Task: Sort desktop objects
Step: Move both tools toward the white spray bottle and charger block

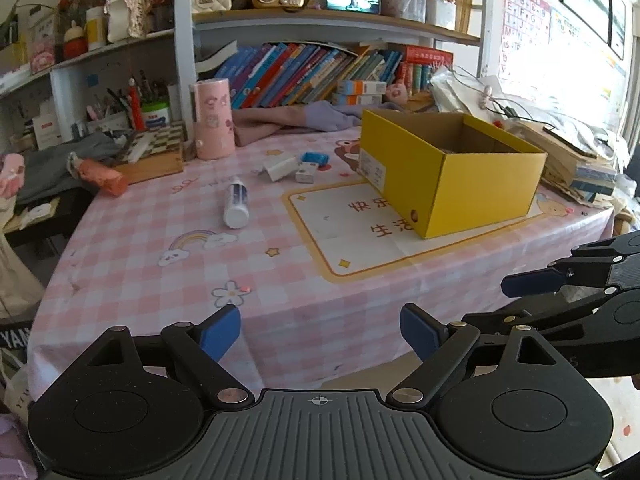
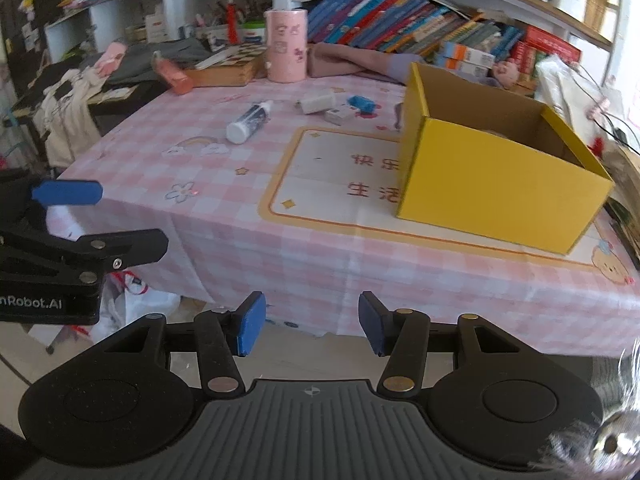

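Blue-padded left tongs [image 1: 320, 334], right tongs [image 2: 311, 324] level, agape, off table edge [image 2: 360, 320].

Desk [image 1: 280, 280] w/ pink-check cloth, cartoon prints and a framed white panel at centre. Yellow cardboard box [image 1: 472, 184], open top, sits on the panel's 2 o'clock corner. White bottle [image 1: 237, 204] lies on its side at 10 o'clock of the panel. Just beyond, at 12, a tight cluster: white charger block [image 1: 279, 168], blue item [image 1: 314, 158], small white-grey piece [image 1: 305, 176]. Pink cylinder [image 1: 213, 120] upright at far edge, 11 o'clock; wooden chess box [image 1: 154, 156] beside it; coral folded umbrella [image 1: 102, 176] at far-left corner. Purple-pink cloth [image 1: 288, 118] bunched along the back.
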A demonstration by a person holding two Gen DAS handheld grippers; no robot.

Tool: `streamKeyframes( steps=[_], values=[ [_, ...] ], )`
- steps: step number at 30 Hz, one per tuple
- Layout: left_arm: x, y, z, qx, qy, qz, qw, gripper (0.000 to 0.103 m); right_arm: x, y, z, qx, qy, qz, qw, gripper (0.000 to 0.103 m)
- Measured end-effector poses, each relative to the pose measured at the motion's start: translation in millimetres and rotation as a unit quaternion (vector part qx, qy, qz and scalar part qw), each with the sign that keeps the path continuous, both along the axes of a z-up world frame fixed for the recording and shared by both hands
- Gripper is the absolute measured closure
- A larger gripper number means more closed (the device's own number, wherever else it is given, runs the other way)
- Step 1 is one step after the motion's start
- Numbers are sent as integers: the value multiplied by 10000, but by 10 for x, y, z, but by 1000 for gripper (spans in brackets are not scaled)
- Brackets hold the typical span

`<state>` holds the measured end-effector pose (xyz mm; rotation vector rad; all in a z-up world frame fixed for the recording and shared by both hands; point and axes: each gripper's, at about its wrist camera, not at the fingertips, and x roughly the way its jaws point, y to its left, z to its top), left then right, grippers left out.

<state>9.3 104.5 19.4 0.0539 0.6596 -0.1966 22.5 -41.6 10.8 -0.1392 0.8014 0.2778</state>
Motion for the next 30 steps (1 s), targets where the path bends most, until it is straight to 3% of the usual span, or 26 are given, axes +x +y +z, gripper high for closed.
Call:
streamKeyframes(
  steps=[17, 30],
  values=[
    [61, 238, -26, -82, 94, 540, 9985, 11, 177, 204, -23, -28, 23, 454, 9990, 48],
    [550, 338, 41, -146, 27, 824, 9965, 11, 651, 237, 11, -44, -271, 497, 9984, 44]
  ],
)
